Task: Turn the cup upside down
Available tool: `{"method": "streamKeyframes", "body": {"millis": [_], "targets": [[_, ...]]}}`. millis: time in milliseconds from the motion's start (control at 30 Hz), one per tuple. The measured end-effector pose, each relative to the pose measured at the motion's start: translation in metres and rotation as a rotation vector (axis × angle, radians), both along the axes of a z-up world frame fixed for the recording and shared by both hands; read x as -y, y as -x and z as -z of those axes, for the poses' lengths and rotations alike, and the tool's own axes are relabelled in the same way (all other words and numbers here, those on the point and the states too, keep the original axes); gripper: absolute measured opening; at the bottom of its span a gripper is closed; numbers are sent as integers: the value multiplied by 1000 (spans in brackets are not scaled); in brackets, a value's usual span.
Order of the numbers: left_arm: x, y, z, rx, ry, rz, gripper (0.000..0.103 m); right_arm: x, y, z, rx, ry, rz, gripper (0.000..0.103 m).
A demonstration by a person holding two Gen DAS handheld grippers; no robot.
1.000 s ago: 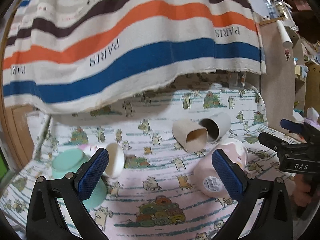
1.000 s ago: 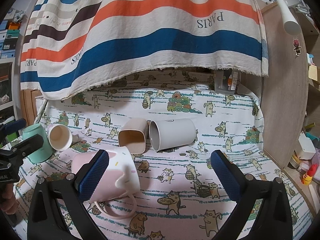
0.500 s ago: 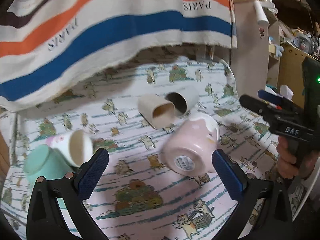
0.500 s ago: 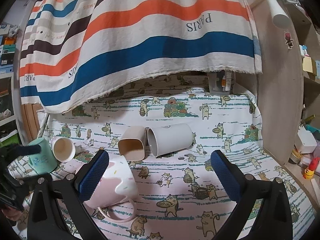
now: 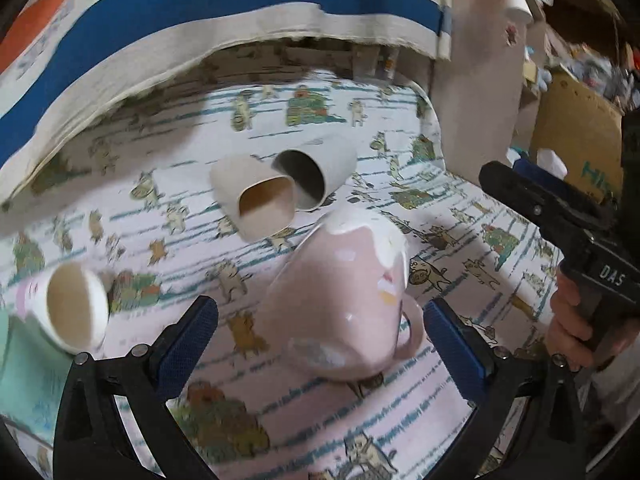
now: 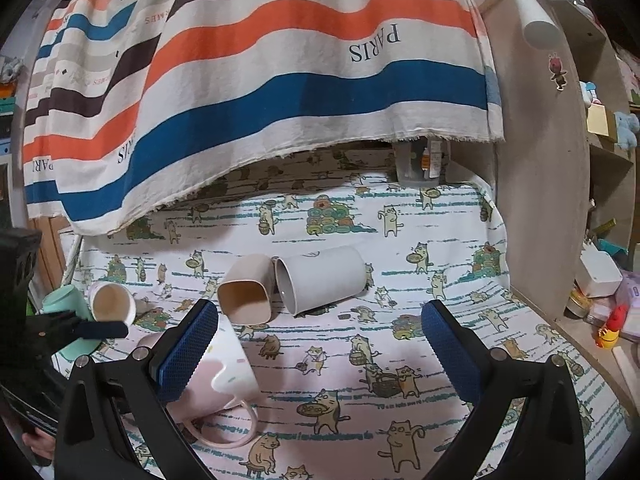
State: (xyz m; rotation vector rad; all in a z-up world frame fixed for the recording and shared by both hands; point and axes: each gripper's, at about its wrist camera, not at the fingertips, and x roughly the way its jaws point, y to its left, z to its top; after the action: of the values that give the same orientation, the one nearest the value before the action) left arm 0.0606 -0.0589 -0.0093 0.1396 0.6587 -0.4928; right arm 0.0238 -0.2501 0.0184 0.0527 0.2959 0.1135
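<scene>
1. My left gripper (image 5: 320, 344): jaws spread wide, blue pads on either side of the pink mug (image 5: 340, 300), neither pad touching it
2. Pink mug: lying on its side between my left pads, base toward me, white-glazed rim pointing away, handle (image 5: 408, 336) close beside my right-hand pad
3. My right gripper (image 6: 320, 348): jaws released and wide apart, holding nothing; the same pink mug (image 6: 224, 376) lies partly behind its left pad, loop handle on the cloth
4. Beige square cup (image 5: 256, 204): on its side just beyond the mug, mouth facing me
5. Grey round cup (image 5: 316, 172): on its side, touching the beige cup's right flank
6. White cup (image 5: 72, 308): tipped over, off to my left, resting against a mint green cup (image 6: 66, 304)
7. Cat-print cloth (image 6: 400, 280): under all the cups
8. Striped fabric (image 6: 280, 80): hanging at the far end
</scene>
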Motion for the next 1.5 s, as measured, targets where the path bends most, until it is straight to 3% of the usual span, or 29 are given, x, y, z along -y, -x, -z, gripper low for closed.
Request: {"method": "streamKeyframes", "body": {"millis": [200,433,500,533,667,800,933,1033,1233,1367,1500], "targets": [[18,-23,12,-49,-98,57,102,8,-3,0,-14,-28,27,102],[25,-43,23,-112,-72,83,102,6,-12,6,-70,-17,15,102],[26,-46,26,-120,-67,77,97,5,-11,6,-59,-10,18,102],[24,-45,26,-123,-54,79,88,5,-10,6,-52,-6,24,102],[16,-37,20,-91,-21,4,85,6,-7,4,-40,-8,32,102],[10,-19,6,12,-26,-126,85,8,-7,3,-38,-17,46,102],[17,-12,1,59,-146,-418,85,10,-9,3,-42,-20,65,102],[17,-18,7,47,-148,-544,85,7,-9,4,-37,0,74,102],[16,-38,21,-36,-51,-571,85,10,-8,3,-19,10,114,102],[36,-36,24,-6,-126,-580,85,13,-6,2,-9,3,138,102],[40,-33,24,-6,-135,-549,85,12,-3,0,13,12,143,102]]}}
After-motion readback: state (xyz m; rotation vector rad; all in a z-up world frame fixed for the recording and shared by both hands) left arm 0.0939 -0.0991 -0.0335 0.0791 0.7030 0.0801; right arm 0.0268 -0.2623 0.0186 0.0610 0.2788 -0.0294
